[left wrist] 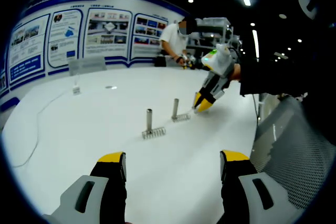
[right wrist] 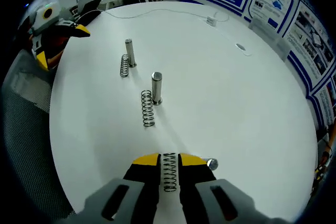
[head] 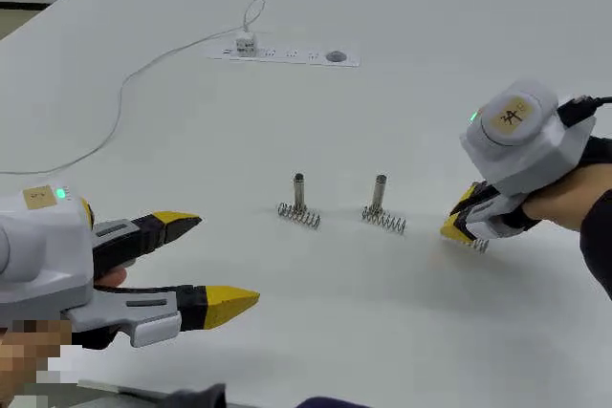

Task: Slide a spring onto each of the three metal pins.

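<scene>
At the near left of the white worktop (head: 402, 332), the left gripper (head: 225, 260) hovers with its black, yellow-tipped fingers (head: 229, 301) spread wide and nothing between them. Ahead of those fingers and off to their right stands the left pin (head: 299, 191), a short, upright, grey metal cylinder. The left spring (head: 298, 214), a small coil of bare wire, lies on its side just beside the pin's foot, on the side nearer the fingers. Farther right, between the two pairs of fingers, the middle pin (head: 380, 193) stands likewise, with the middle spring (head: 383, 221) lying flat just beside its base. At the right, the right gripper (head: 466, 229) points down, low over the worktop. Its fingers (right wrist: 147, 162) pinch the third spring (right wrist: 169, 171), which runs lengthwise between them. The round top of the third pin (right wrist: 211, 164) sits just beside the outer edge of one finger. Far beyond both pairs of fingers lie a white power strip (head: 287, 54) and a trailing cable (head: 124, 88).
</scene>
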A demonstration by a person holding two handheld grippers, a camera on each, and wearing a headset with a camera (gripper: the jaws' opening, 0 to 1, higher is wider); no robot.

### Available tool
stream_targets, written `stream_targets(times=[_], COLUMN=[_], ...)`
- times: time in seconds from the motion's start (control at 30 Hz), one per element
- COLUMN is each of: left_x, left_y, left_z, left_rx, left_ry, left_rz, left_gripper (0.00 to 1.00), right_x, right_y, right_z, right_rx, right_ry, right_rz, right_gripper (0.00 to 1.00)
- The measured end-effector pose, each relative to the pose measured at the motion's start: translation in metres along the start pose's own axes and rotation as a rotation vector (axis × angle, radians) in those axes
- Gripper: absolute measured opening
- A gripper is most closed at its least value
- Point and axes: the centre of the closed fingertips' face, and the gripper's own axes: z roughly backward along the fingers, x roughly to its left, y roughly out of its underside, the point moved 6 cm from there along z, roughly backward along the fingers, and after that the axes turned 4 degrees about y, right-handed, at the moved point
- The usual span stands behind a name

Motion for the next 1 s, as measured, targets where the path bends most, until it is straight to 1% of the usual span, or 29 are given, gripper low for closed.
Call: stream_targets(times=[0.17,0.4,0.63,0.83,0.97,1.0], left_x=[0.000,0.000,0.000,0.000,-0.001,-0.001], left_y=[0.000,0.000,0.000,-0.001,-0.001,0.000], left_z=[0.000,0.000,-0.001,0.000,-0.001,-0.001], left_rx=[-0.002,-0.003,-0.004,-0.007,-0.004,-0.003], left_ry=[-0.002,0.001,0.003,0.001,0.004,0.005], left_rz=[0.001,0.004,0.004,0.004,0.001,0.000], left_gripper=[0.74,0.74,0.74,0.74,0.74,0.74], right_x=[-0.002,-0.005,-0.004,0.001,0.003,0.003], right_y=[0.002,0.003,0.002,0.003,0.002,0.001], right_z=[-0.004,-0.011,-0.010,-0.007,-0.002,0.001], right_rx=[0.033,0.059,0.062,0.061,0.040,0.027], right_ry=[-0.019,-0.040,-0.065,-0.062,-0.049,-0.047], right_rz=[0.015,0.036,0.020,0.021,0.013,0.004], right_gripper=[0.14,0.13,0.12,0.12,0.12,0.12])
